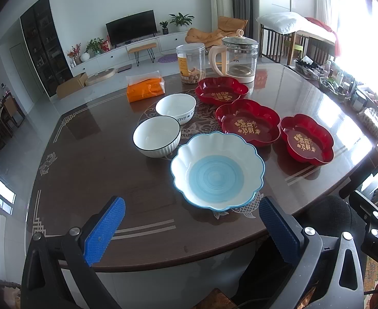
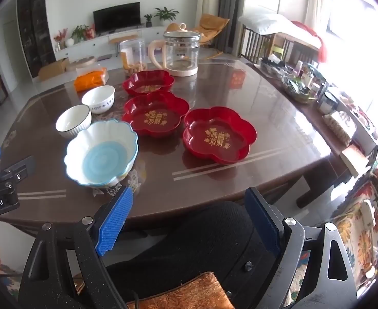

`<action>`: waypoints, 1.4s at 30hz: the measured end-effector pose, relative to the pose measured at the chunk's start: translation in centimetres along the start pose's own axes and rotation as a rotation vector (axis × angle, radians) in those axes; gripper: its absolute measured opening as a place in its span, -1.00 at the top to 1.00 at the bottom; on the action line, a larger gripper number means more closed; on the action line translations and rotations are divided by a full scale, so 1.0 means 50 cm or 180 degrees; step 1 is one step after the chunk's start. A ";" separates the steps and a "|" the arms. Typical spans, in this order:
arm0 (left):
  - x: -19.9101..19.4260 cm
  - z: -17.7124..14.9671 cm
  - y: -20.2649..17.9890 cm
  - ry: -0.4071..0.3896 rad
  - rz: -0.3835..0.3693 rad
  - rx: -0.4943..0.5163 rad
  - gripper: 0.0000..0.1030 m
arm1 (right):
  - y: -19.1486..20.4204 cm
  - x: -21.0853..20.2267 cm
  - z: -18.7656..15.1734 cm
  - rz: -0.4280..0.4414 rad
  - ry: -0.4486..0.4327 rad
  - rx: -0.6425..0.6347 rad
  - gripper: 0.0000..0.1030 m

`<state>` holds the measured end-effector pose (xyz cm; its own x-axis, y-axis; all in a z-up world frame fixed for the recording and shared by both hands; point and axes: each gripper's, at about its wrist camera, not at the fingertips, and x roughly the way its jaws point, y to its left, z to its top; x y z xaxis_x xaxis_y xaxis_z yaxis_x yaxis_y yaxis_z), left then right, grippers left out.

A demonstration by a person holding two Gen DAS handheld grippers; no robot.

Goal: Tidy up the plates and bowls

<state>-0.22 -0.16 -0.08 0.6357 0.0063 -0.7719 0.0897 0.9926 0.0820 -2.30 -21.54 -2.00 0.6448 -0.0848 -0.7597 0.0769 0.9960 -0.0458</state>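
I think I have not started tidying yet: every dish sits by itself on the table (image 1: 91, 170), and nothing is stacked.

My left gripper (image 1: 192, 219) hangs low at the near edge, at 6 o'clock, with its jaws wide apart and nothing in them. My right gripper (image 2: 189, 212) hangs just off the near edge too, spread wide and holding nothing.

The big blue bowl (image 1: 217, 171) is closest, right ahead of the left gripper at 12 o'clock. Past it at 11 o'clock are the ribbed white bowl (image 1: 156, 136) and then the plain white bowl (image 1: 176, 108), close together. At 1 o'clock sit the three red flower plates: the near red plate (image 1: 307, 139), the middle red plate (image 1: 248, 122) and the far red plate (image 1: 221, 90).

I guess the bowls should nest and the plates should pile up. All of that is left to do.
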 end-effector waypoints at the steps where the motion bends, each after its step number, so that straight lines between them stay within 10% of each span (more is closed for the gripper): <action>1: 0.000 0.000 0.000 0.0002 -0.0002 0.0000 -1.00 | 0.000 0.000 0.000 0.0000 0.0000 -0.0001 -0.76; 42: 0.005 0.001 -0.003 0.0057 0.0020 0.0039 -1.00 | 0.002 0.008 -0.003 0.0041 0.0055 0.0025 -0.76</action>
<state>-0.05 -0.33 -0.24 0.6223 0.0147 -0.7827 0.0952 0.9910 0.0944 -2.18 -21.48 -2.40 0.6325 -0.0712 -0.7713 0.0746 0.9967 -0.0309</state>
